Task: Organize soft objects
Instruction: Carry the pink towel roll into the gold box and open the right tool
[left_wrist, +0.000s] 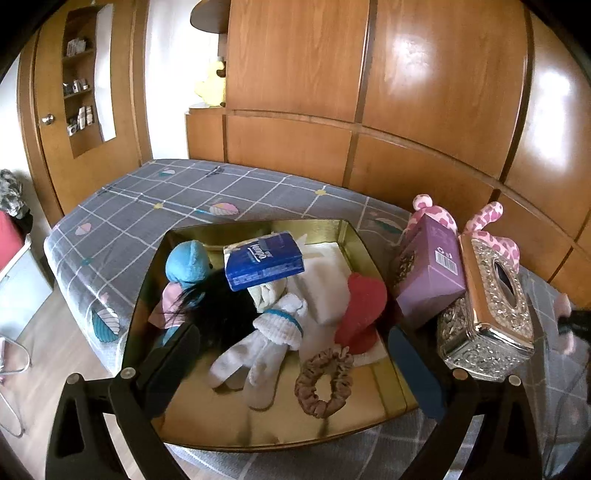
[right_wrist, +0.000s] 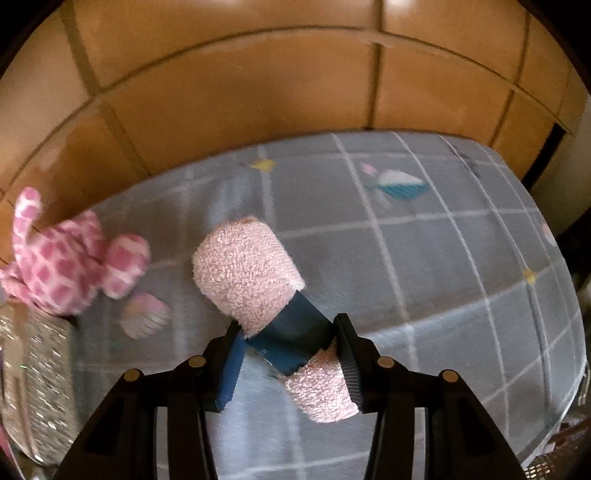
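A gold tray (left_wrist: 369, 243) on the bed holds a doll with a blue hat (left_wrist: 186, 264), a blue tissue pack (left_wrist: 264, 264), white socks (left_wrist: 273, 336), a red soft item (left_wrist: 364, 306) and a pink-brown scrunchie (left_wrist: 325, 382). My left gripper (left_wrist: 291, 365) is open and empty, its fingers spread over the tray's near part. My right gripper (right_wrist: 286, 349) is shut on a rolled pink towel (right_wrist: 247, 269) at its dark blue band, held above the bed. A pink spotted plush (right_wrist: 62, 262) lies left of it; it also shows in the left wrist view (left_wrist: 484, 229).
A purple box (left_wrist: 430, 273) and a silver ornate tissue box (left_wrist: 495, 306) stand right of the tray; the silver box also shows in the right wrist view (right_wrist: 40, 380). The grey checked bedsheet (right_wrist: 424, 266) runs to a wooden wardrobe wall (left_wrist: 369, 92). Floor lies at left.
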